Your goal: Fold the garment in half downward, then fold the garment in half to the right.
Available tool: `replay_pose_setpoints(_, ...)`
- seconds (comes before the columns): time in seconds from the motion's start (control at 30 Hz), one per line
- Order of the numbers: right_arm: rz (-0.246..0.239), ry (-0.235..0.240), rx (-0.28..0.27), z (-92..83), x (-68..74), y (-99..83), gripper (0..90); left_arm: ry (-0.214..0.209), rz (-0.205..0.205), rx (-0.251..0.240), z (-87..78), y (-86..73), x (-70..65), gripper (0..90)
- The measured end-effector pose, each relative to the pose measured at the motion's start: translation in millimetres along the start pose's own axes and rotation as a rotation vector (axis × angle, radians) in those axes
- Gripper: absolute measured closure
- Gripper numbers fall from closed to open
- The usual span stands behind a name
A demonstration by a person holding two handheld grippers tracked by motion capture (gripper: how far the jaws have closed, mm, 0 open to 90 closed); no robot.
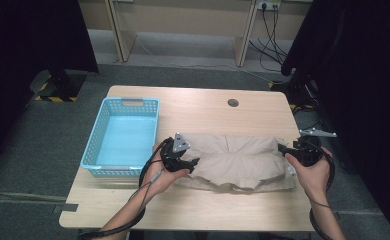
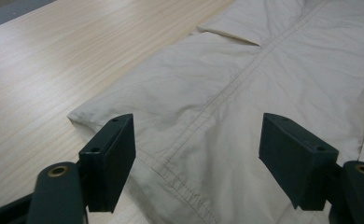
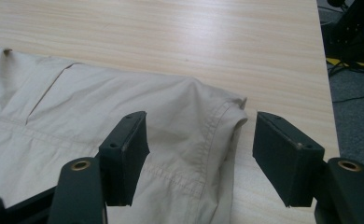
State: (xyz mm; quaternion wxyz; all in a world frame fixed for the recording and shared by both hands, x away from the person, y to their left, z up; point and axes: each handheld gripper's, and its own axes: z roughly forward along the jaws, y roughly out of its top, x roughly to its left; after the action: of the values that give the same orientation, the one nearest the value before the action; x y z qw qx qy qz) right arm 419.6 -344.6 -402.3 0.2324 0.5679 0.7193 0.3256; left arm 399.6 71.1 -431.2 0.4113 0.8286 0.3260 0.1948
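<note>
Beige folded garment (image 1: pixel 238 160) lies flat on worktop (image 1: pixel 208 102), right of blue basket (image 1: pixel 123 135). Left gripper (image 2: pixel 196 163) spread over its left end, nothing pinched. Right gripper (image 3: pixel 201 158) spread over right corner, also gripping nothing.

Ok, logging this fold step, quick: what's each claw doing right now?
Left claw: open above the beige garment, holding nothing.
Right claw: open at the garment's corner, holding nothing.
</note>
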Motion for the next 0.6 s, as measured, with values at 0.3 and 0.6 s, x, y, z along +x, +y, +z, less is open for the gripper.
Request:
replay_pose_setpoints(0.3,-0.005,0.023,-0.011,-4.9,5.5,-0.3,36.4,0.006,-0.009,-0.002,-3.7,-4.4,-3.3,25.1)
replay_pose_setpoints(0.6,-0.128,0.111,0.006,6.8,44.7,23.4,37.0,0.015,0.008,0.016,-3.3,-13.7,-9.8,25.1)
